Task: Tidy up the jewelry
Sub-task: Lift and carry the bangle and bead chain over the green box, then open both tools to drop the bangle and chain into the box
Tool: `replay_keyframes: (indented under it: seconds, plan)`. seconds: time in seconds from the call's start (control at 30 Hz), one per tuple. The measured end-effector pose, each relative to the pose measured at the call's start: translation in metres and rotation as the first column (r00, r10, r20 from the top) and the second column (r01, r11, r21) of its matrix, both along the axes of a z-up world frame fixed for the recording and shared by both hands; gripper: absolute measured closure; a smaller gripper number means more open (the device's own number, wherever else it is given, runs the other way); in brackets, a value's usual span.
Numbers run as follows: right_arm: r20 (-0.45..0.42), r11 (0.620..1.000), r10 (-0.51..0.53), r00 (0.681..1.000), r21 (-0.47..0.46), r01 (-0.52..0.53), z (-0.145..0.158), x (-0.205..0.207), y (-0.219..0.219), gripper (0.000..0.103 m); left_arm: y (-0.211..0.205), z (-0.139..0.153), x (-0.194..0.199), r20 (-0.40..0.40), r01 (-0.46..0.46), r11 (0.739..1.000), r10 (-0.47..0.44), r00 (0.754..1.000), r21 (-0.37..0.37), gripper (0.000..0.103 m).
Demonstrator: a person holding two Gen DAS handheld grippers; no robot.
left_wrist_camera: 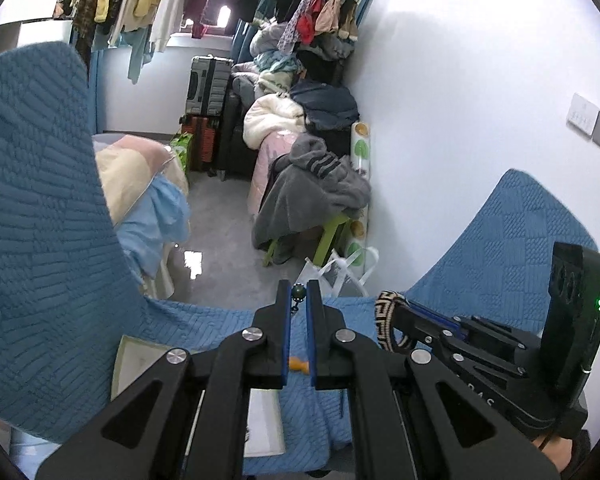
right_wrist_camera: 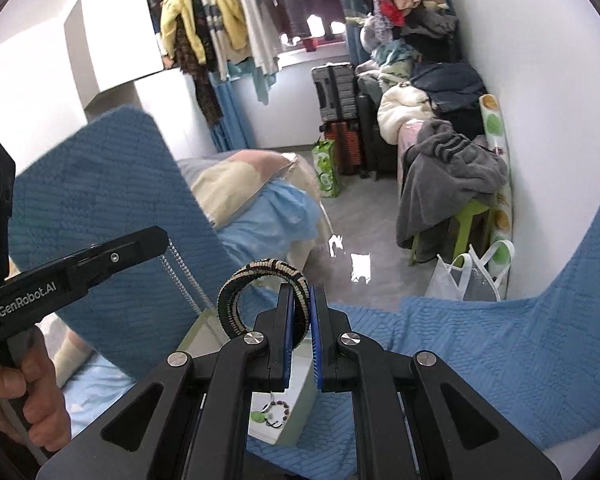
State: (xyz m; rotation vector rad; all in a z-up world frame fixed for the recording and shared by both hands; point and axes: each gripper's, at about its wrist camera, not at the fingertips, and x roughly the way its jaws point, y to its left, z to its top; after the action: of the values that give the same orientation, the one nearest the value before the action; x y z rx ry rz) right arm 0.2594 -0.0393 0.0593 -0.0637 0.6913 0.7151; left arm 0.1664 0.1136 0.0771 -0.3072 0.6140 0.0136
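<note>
Both claws are raised above the blue quilted cover (right_wrist_camera: 480,352), each carrying one piece, apparently so the items stay separate on the way to the box.

The left claw (left_wrist_camera: 299,292) is pinched on a dark bead (left_wrist_camera: 299,290) at its fingertips; a silver chain (right_wrist_camera: 180,276) hangs below it.

The right claw (right_wrist_camera: 301,300) is closed narrowly on a woven bracelet (right_wrist_camera: 260,270), whose loop stands up and leftward of the fingers.

A white box (right_wrist_camera: 296,396) lies directly beneath the right claw, with a beaded piece (right_wrist_camera: 274,412) already inside.

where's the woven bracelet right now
The woven bracelet is held up in the right claw, above the open white box on the blue quilt; the left wrist view shows it right of the left claw.
</note>
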Motion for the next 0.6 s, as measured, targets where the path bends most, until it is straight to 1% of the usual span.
replay_keyframes:
  seconds: [0.1, 0.23, 0.3, 0.43, 0.6]
  plan:
    - [-0.025, 0.999, 0.013, 1.0, -0.03, -0.013, -0.018, -0.002, 0.014, 0.097, 0.01, -0.017, -0.006, -0.027, -0.002, 1.0, 0.002, 1.0, -0.002, 0.097]
    - [-0.087, 0.996, 0.027, 0.996, -0.081, -0.034, -0.051, -0.003, 0.035, 0.096, 0.029, -0.051, -0.007, -0.1, -0.021, 0.999, 0.017, 0.995, -0.038, 0.097]
    - [-0.113, 0.994, 0.035, 0.993, -0.1, -0.047, -0.067, -0.004, 0.042, 0.096, 0.035, -0.063, -0.008, -0.128, -0.028, 0.999, 0.023, 0.992, -0.039, 0.097]
    - [-0.164, 0.986, 0.057, 0.985, -0.148, -0.082, -0.098, -0.008, 0.062, 0.096, 0.052, -0.095, -0.01, -0.195, -0.047, 0.996, 0.033, 0.98, -0.071, 0.097]
    - [-0.224, 0.973, 0.074, 0.972, -0.199, -0.12, -0.135, -0.012, 0.079, 0.096, 0.06, -0.134, -0.011, -0.279, -0.064, 0.994, 0.036, 0.96, -0.093, 0.097]
